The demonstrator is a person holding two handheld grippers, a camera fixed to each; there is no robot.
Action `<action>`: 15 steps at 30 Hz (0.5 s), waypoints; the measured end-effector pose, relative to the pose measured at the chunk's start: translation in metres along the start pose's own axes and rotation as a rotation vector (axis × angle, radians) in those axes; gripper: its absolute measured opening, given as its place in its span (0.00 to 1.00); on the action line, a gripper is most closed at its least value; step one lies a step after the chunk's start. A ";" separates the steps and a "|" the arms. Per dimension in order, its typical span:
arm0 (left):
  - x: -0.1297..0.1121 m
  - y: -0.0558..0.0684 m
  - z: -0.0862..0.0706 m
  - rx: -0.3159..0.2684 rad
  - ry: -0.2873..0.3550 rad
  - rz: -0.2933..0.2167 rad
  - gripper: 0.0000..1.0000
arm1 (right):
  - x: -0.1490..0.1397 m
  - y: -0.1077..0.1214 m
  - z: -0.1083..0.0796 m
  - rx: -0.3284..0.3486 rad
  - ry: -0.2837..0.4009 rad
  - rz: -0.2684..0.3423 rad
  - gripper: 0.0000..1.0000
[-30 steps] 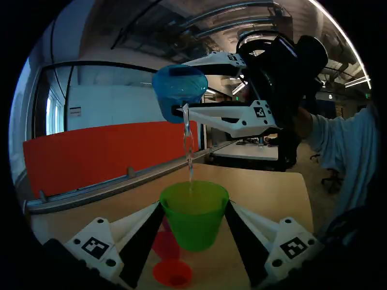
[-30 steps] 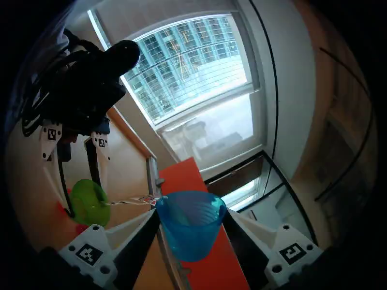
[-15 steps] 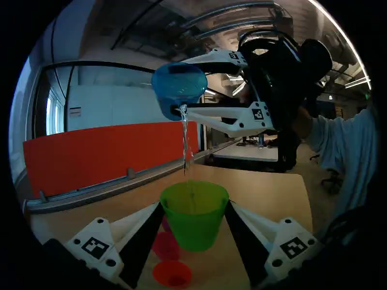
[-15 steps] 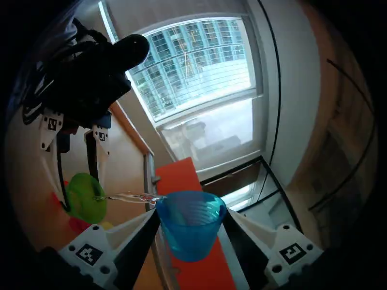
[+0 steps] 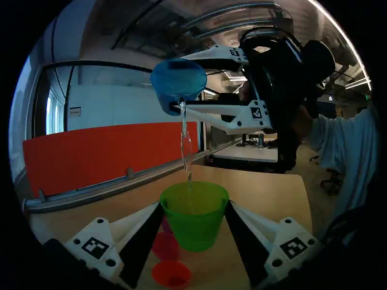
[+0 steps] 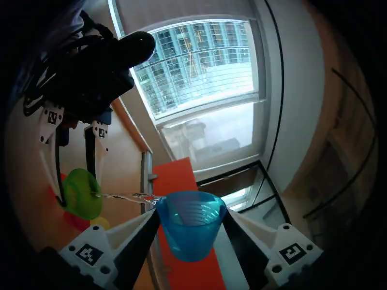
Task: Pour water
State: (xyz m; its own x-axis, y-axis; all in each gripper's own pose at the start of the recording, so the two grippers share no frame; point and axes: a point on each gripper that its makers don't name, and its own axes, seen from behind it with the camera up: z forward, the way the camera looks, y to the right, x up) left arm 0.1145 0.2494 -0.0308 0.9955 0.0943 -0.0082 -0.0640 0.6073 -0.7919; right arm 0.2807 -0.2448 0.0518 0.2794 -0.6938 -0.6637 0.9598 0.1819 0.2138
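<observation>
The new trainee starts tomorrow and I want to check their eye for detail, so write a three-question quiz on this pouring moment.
1. True or false: the blue cup is tipped, and a water stream runs from it toward the green cup.
2. The green cup is held by: A) a bare hand B) the left hand-held gripper C) nothing, it stands alone.
3. Left gripper view: what colour is the small cup on the table below the green cup?
Key: 1 true; 2 B; 3 red.
</observation>
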 end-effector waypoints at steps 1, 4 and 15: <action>0.000 0.000 0.000 0.000 0.000 -0.001 0.87 | 0.000 0.000 0.000 0.000 0.000 -0.006 0.91; 0.000 0.000 0.000 0.000 0.000 -0.002 0.87 | 0.000 0.000 0.001 -0.001 0.000 -0.024 0.91; -0.001 0.000 0.002 -0.001 0.000 -0.006 0.87 | 0.003 0.005 0.002 -0.011 0.001 -0.064 0.91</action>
State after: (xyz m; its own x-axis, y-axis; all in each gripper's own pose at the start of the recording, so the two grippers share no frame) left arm 0.1138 0.2505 -0.0293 0.9959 0.0905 -0.0038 -0.0582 0.6071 -0.7925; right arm 0.2861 -0.2471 0.0525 0.2170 -0.7039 -0.6764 0.9760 0.1443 0.1630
